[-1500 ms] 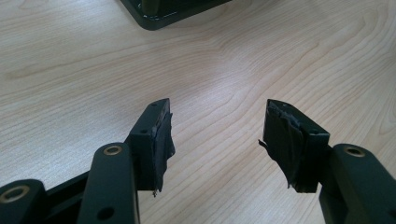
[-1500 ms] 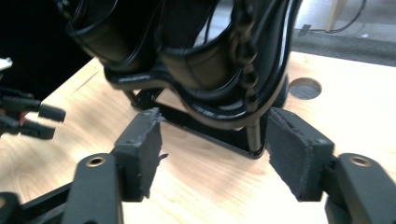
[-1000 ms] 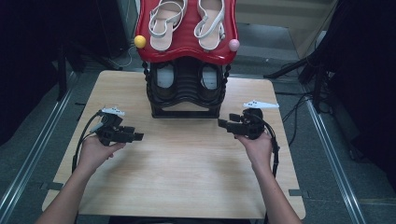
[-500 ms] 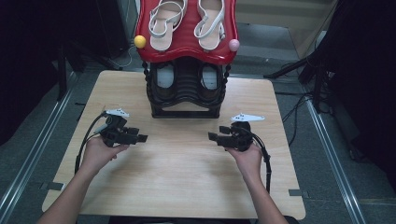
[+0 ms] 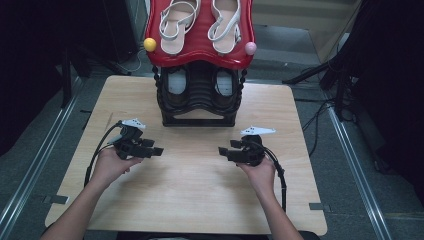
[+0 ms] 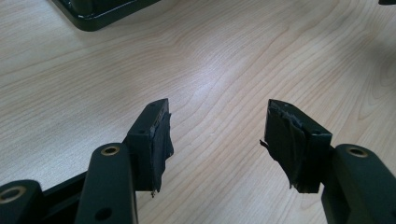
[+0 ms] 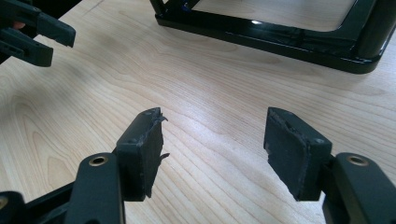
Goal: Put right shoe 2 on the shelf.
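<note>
**Me:** Well, my right gripper has just come down and in. A second ago it hung up beside the right side of the shoe rack; now it sits low over the bare wooden table, well in front of the rack.

**Partner:** And the left one?

**Me:** My left gripper has hardly shifted. The two now face each other across the middle of the table, tips pointing inward with a clear gap between them.

**Partner:** Holding anything?

**Me:** No. Both sets of jaws stand wide apart with only wood grain between the pads, and the right one's opening hasn't changed over that second. From my right gripper view I see the rack's black base frame ahead and the left gripper's tips off in the upper left corner.

**Partner:** So where is the footwear?

**Me:** All of it is in the rack at the far side of the table. A pair of white sandals lies on the red top shelf, between a yellow ball and a pink ball at its front corners. A darker pair sits in the black tier underneath.

**Partner:** What does the drop mean, then?

**Me:** I'd judge that nothing is picked yet. Pulling away from the rack looks like settling both hands at a level ready position, so any reach for a shoe has to start from here, forward and up.
</note>
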### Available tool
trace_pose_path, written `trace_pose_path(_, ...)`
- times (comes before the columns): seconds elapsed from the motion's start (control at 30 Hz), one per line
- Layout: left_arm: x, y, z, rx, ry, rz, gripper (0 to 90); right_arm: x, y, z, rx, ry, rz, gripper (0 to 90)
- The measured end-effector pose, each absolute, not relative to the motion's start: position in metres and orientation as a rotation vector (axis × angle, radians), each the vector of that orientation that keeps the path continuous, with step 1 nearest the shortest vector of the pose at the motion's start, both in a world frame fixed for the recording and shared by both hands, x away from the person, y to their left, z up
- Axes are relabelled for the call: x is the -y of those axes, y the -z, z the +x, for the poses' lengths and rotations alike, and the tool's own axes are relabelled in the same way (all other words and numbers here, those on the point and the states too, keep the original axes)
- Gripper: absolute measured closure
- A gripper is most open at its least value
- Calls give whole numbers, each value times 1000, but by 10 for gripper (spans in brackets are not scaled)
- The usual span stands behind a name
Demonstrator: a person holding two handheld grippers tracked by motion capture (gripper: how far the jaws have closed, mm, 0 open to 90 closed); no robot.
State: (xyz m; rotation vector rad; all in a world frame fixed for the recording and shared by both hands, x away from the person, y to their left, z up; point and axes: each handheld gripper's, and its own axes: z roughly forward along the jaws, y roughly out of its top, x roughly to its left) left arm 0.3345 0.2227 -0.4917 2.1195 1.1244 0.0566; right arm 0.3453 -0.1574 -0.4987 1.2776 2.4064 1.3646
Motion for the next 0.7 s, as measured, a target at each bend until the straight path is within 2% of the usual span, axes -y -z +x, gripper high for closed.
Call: trace_pose_path(0.7, -208, 496, 331, -1087, -35, 2159, 414, 154, 504, 346, -2446, -1310, 1240, 375)
